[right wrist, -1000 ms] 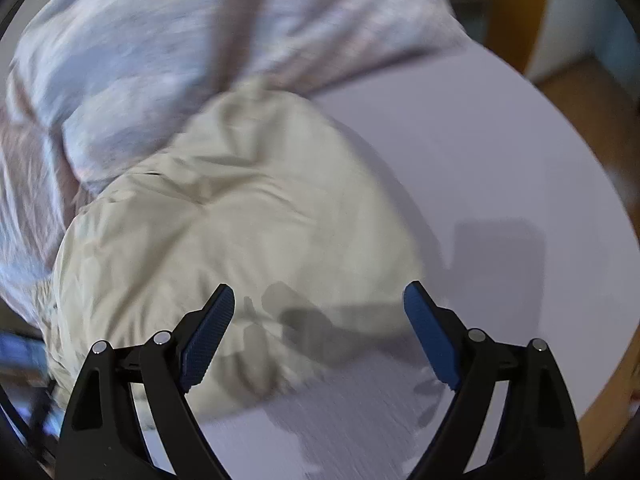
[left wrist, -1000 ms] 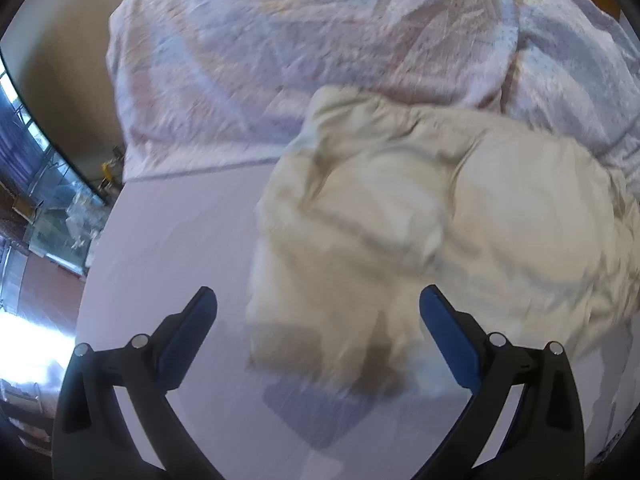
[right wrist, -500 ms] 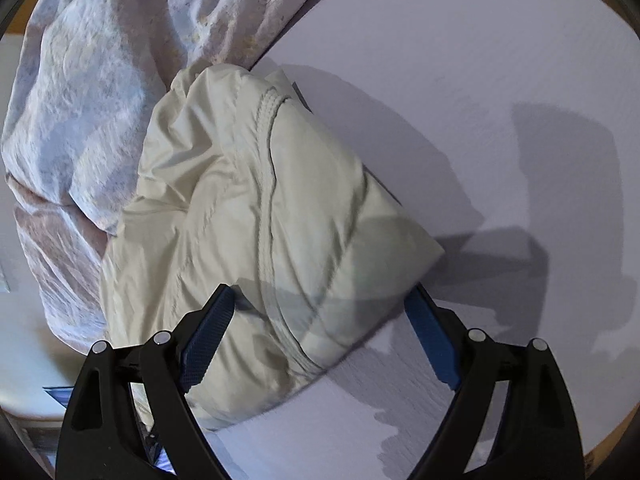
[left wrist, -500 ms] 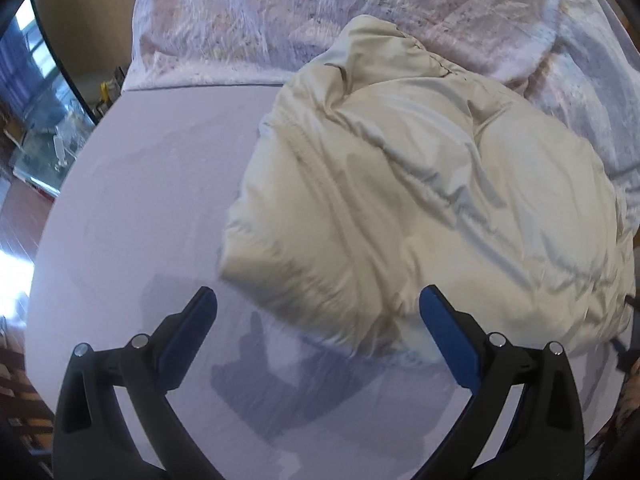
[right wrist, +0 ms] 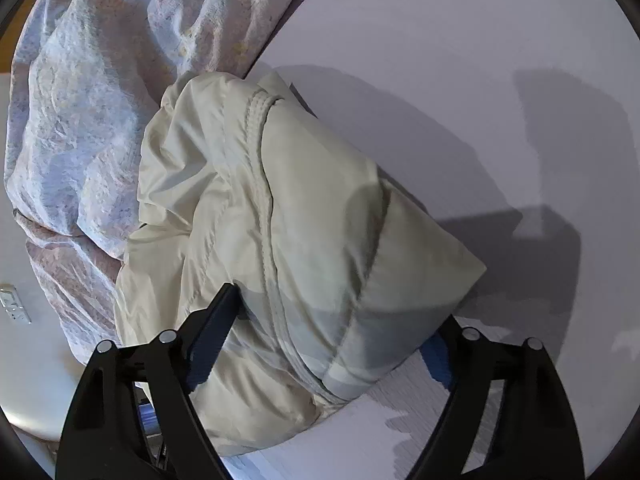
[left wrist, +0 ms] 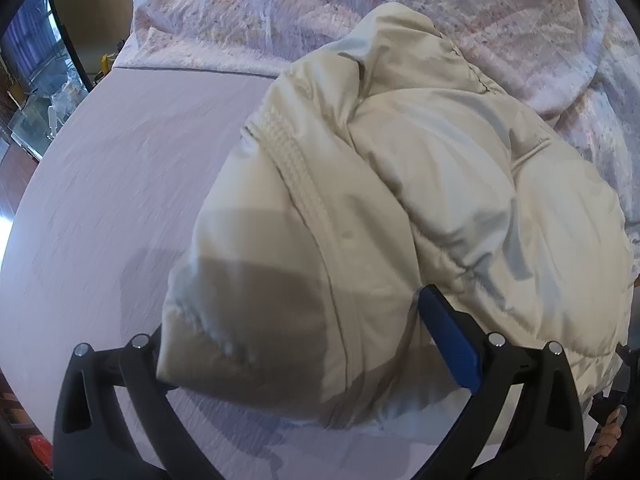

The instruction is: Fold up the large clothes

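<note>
- Left wrist view: left gripper (left wrist: 296, 344), jaws spread, straddles the cream puffer jacket's (left wrist: 400, 200) near edge on the lilac bed sheet (left wrist: 120, 168)
- Right gripper (right wrist: 332, 332), likewise spread, brackets the jacket; next likely calls for closing on it

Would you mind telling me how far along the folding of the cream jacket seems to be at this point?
Done: the cream jacket already lies as a compact folded bundle on the lilac sheet, beside the patterned duvet. In hand: the left gripper and right gripper are open, each straddling a near edge of the bundle with nothing clamped. Left: probably closing on it for a final tuck or move; whether another fold is needed is unclear.
</note>
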The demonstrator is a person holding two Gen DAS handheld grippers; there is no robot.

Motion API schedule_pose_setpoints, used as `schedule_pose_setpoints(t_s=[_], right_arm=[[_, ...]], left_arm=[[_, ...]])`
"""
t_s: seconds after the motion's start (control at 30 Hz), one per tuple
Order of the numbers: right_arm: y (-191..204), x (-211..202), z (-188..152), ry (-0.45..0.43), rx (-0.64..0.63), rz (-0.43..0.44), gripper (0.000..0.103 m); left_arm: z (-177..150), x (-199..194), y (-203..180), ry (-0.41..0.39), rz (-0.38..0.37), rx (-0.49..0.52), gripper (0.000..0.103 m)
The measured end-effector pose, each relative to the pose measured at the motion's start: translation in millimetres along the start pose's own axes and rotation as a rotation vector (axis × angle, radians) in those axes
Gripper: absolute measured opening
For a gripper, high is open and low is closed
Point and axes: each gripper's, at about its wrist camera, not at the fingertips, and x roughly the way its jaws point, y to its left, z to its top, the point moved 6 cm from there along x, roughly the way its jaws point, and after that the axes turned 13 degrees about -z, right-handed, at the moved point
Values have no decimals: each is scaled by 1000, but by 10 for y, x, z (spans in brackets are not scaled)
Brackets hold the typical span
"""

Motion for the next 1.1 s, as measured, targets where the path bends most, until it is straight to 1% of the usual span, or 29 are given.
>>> schedule_pose_setpoints(t_s=[0.07, 0.1, 0.13, 0.17, 0.2, 0.23, 0.27, 0.3, 0.33, 0.37, 0.43, 0.47, 0.53, 0.6, 0.7, 0.87, 0.97, 1.1], right_arm=[[13, 14, 1, -5, 2, -11, 77], [21, 20, 3, -6, 3, -17, 74], [27, 28, 2, -3, 3, -21, 70], [29, 24, 2, -3, 3, -24, 68], [38, 23, 2, -5, 1, -25, 63], [46, 17, 0, -7, -4, -28, 58], [77, 25, -8, -10, -7, -27, 55], [82, 8, -17, -14, -10, -24, 48], [87, -14, -28, -19, -13, -19, 42], [95, -33, -35, -22, -19, -15, 39], [105, -74, -54, -27, -29, -7, 31], [116, -104, -70, -29, -35, 0, 29], [108, -146, -101, -27, -46, 4, 26], [96, -174, -156, -17, -52, 5, 26], [72, -185, -300, 7, -75, -8, 25], [-28, -233, -608, 43, -134, -29, 25], [-110, -270, -862, 61, -175, -36, 25], [-265, -331, -1139, 87, -195, -36, 25]], left_arm=[[14, 17, -10, -6, -15, -11, 93], [28, 24, -17, -13, -27, -18, 90], [44, 27, -26, -20, -32, -19, 85], [59, 23, -35, -29, -33, -17, 78], [70, 8, -59, -40, -34, -13, 74], [70, -15, -72, -47, -30, -9, 65], [73, -27, -87, -52, -27, -8, 57], [81, -55, -89, -58, -29, -10, 51], [78, -85, -91, -62, -34, -14, 44], [78, -126, -85, -66, -47, -18, 37], [87, -212, -78, -71, -70, -16, 32], [91, -267, -82, -74, -79, -6, 29], [72, -364, -110, -84, -86, 18, 28], [56, -494, -97, -93, -92, 46, 27], [20, -648, -35, -89, -89, 56, 27], [-231, -929, 201, -64, -73, 48, 28], [-394, -1071, 389, -55, -56, 44, 28], [-627, -1260, 581, -45, -43, 25, 28]])
